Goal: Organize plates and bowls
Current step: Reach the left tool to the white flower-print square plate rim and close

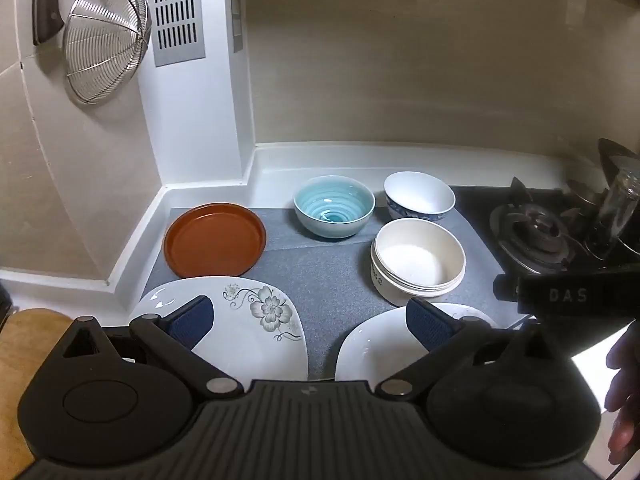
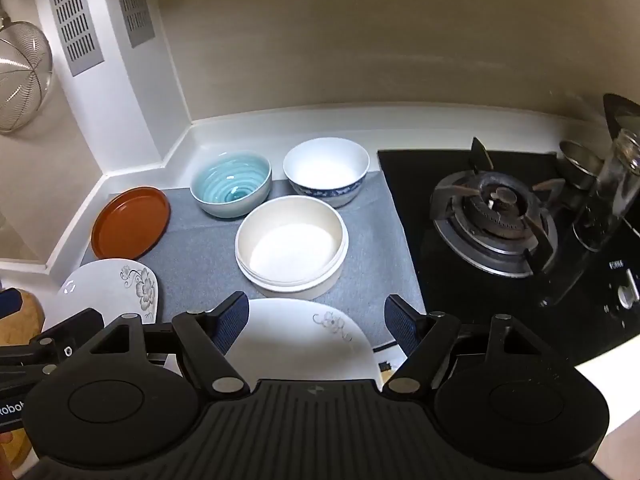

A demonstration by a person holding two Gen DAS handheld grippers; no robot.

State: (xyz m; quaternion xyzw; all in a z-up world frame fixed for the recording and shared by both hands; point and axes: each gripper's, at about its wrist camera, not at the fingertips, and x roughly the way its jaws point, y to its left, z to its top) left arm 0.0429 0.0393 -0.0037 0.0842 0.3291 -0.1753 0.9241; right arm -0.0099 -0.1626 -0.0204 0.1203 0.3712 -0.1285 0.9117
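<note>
On the grey mat [image 2: 192, 248] beside the gas burner [image 2: 496, 220], nothing is stacked yet, so you are at the very start: choosing a first piece. Your left gripper [image 1: 310, 324] hovers with its jaws spread wide and empty, above the gap between the two white floral plates, one at the near left [image 1: 240, 328] and one at the near right [image 2: 304, 340]. Your right gripper [image 2: 316, 322] is likewise spread and holds nothing, poised over that near-right plate.

Behind them sit the brown plate [image 1: 215, 240] at the left, the turquoise swirl bowl [image 1: 334, 205], the blue-and-white patterned bowl [image 1: 419, 196], and the cream bowl [image 2: 291, 244], which looks like several already nested together.

A sensible next move, I judge, is pinching one floral plate by its rim and laying it on the other; the rim is thin and glazed, so approach low and flat.
</note>
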